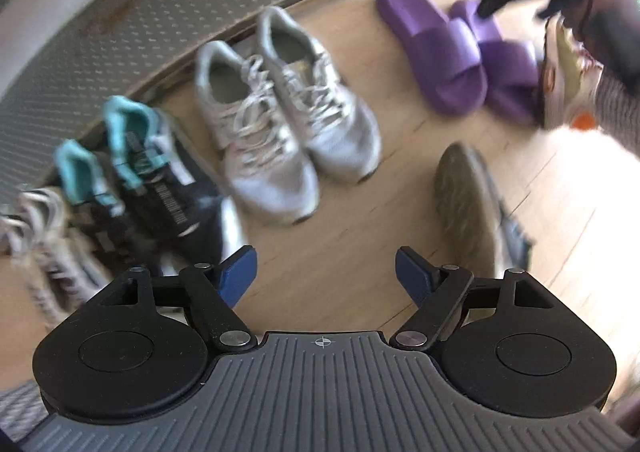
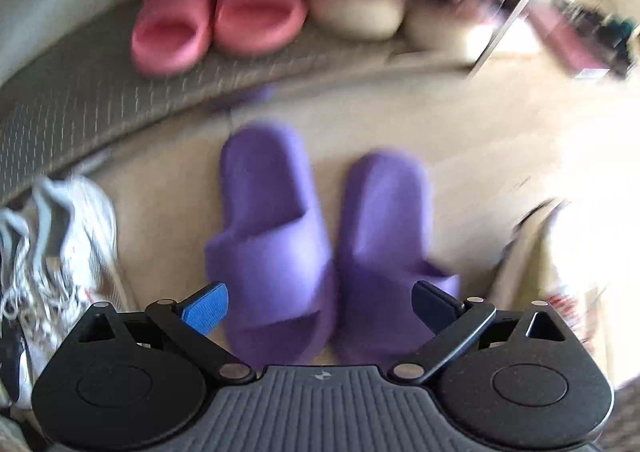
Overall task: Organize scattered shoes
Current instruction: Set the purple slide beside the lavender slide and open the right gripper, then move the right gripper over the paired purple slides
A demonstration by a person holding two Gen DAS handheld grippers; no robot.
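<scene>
The left gripper (image 1: 326, 272) points down at the wooden floor (image 1: 352, 252), its jaws apart with nothing between them. Beyond it a pair of grey sneakers (image 1: 280, 111) stands side by side, close to the edge of a grey mat (image 1: 140, 19). Black sneakers with teal lining (image 1: 136, 179) sit to their left, and one shoe lies sole-up (image 1: 464, 203) to the right. The right gripper (image 2: 320, 310) hangs over a pair of purple slippers (image 2: 320, 236) lying together on the floor, its jaws wide apart and clear of them. Pink slippers (image 2: 216, 11) rest on the mat beyond.
</scene>
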